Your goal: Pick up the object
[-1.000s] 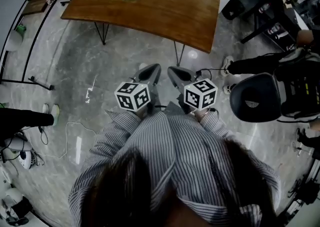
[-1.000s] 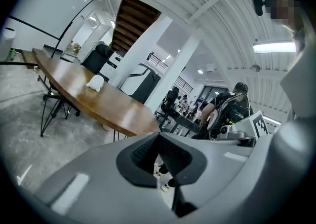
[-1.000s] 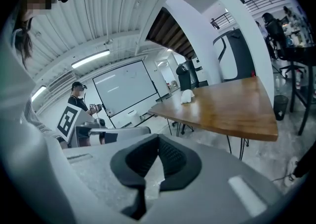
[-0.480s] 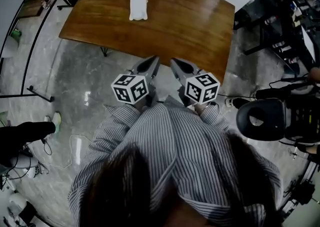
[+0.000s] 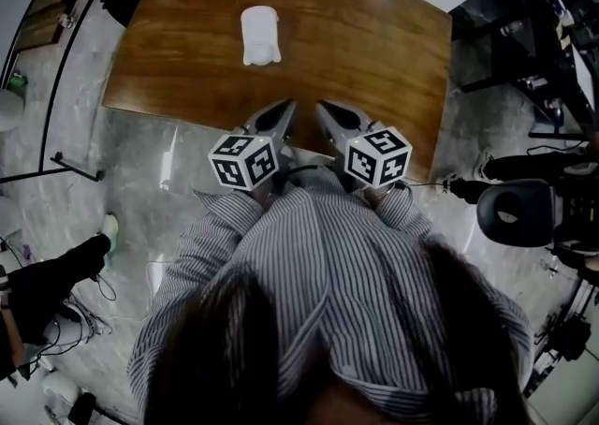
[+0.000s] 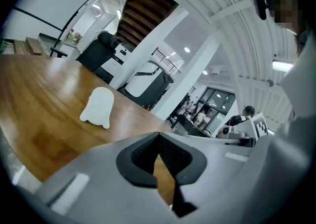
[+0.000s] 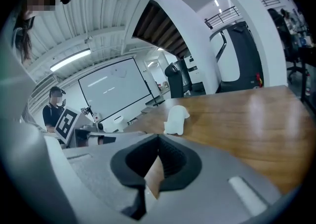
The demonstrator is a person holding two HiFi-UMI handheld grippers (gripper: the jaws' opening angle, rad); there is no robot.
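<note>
A small white rounded object (image 5: 260, 35) lies on the brown wooden table (image 5: 374, 49), toward its far left part; it also shows in the left gripper view (image 6: 98, 107) and the right gripper view (image 7: 176, 119). My left gripper (image 5: 281, 110) hovers at the table's near edge, short of the object, jaws shut with nothing between them (image 6: 158, 139). My right gripper (image 5: 323, 110) is beside it, also shut and empty (image 7: 158, 144). Both point toward the table.
Grey marbled floor (image 5: 159, 161) surrounds the table. A black office chair (image 5: 524, 212) stands at the right, with a dark desk area behind it. A person's foot (image 5: 65, 269) and cables lie at the lower left. A black stand leg (image 5: 56, 166) crosses the left floor.
The person has walked toward the table: it now fills the upper view and the white object sits closer. Both grippers reach the table's near edge, still shut.
</note>
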